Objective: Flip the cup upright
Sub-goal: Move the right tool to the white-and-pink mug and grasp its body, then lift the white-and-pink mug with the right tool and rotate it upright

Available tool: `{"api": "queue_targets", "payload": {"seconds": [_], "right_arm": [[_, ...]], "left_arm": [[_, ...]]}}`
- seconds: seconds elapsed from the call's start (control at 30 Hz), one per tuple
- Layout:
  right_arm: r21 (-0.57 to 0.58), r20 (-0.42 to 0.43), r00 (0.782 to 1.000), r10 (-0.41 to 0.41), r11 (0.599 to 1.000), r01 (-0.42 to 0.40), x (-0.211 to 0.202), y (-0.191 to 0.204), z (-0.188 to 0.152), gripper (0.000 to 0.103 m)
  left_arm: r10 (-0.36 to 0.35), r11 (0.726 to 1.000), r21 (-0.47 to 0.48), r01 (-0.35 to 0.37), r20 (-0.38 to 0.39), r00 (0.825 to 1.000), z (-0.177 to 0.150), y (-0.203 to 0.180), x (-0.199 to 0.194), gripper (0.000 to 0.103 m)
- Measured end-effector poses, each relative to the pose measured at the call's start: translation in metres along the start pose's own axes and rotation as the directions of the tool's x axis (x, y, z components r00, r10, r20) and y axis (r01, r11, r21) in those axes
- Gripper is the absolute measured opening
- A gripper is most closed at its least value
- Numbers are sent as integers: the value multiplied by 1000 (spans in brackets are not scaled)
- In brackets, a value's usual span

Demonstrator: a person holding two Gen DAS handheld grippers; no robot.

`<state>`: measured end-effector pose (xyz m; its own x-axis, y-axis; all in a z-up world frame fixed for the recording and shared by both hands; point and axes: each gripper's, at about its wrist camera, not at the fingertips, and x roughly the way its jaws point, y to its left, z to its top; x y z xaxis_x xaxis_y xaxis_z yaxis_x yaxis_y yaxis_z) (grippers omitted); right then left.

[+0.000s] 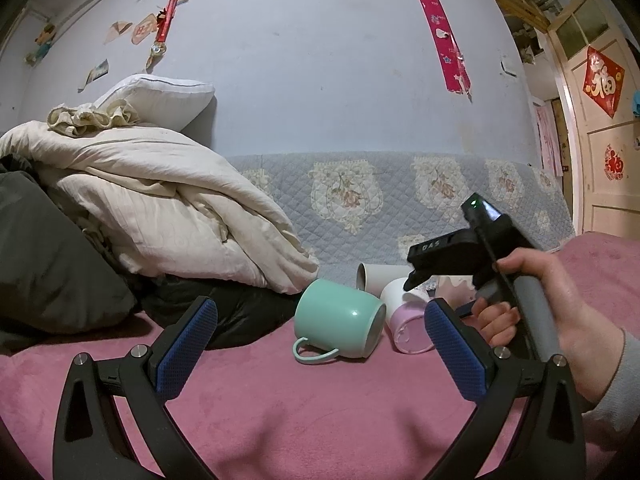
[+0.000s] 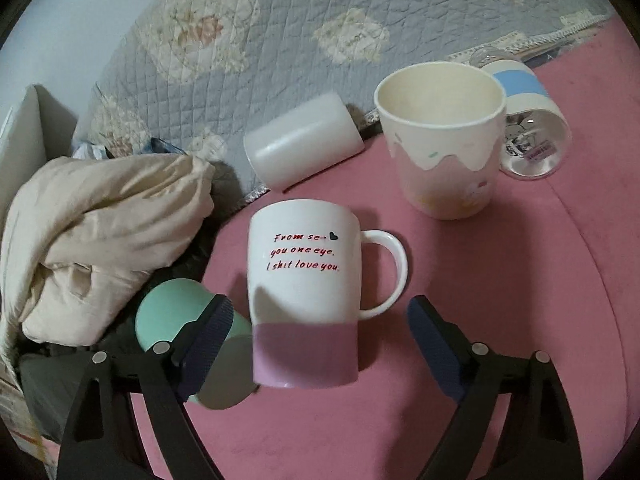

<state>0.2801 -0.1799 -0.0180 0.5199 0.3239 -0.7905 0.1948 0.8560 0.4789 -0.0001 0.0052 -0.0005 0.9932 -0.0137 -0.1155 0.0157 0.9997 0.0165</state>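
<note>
The lettered mug [image 2: 304, 280] lies on its side on the pink bed [image 2: 480, 320], and I take it for the cup to flip. Its pink base faces my right gripper [image 2: 320, 320] and its long axis runs straight away from me. The handle sticks out to my right, about level with the blanket. My right fingers [image 2: 208, 336] are spread wide, one on each side of the base and not touching it (nothing is gripped yet). My right hand is clearly the nearer one. To stand the mug up I would have to close across the body and swing the far rim upward.

My left gripper [image 1: 320, 356] is also spread and holds nothing. It hovers back from the green mug [image 1: 340, 320], which also lies on its side with its mouth turned to my right, just beside the lettered mug.

The blanket is soft and plush, so a mug set down may rock. A plain white cup [image 2: 300, 144] and a blue-banded glass [image 2: 532, 136] lie tipped over farther back, and one drip-patterned cup [image 2: 444, 148] stands upright. A crumpled quilt [image 2: 100, 232] crowds my left side, and a quilted cover [image 2: 280, 32] hangs behind.
</note>
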Motion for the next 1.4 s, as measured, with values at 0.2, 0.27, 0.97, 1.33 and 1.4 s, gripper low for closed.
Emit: {"api": "queue_targets", "payload": {"seconds": [0.2, 0.27, 0.97, 1.33, 1.4], "right_arm": [[-65, -38, 998, -47, 997, 44, 21, 8, -4, 83], [-104, -15, 997, -72, 992, 70, 24, 15, -4, 83], [-255, -3, 996, 87, 963, -85, -75, 20, -46, 76], [-391, -321, 939, 126, 885, -252, -101, -3, -127, 76], [-411, -329, 934, 136, 870, -272, -98, 5, -136, 76]], "left_arm": [[0, 1000, 2, 0, -1, 1000, 0, 0, 0, 103], [0, 1000, 2, 0, -2, 1000, 0, 0, 0, 103], [1, 1000, 2, -1, 4, 1000, -1, -2, 2, 103], [65, 995, -83, -56, 100, 993, 5, 14, -16, 103], [79, 993, -96, -70, 96, 992, 5, 16, -15, 103]]}}
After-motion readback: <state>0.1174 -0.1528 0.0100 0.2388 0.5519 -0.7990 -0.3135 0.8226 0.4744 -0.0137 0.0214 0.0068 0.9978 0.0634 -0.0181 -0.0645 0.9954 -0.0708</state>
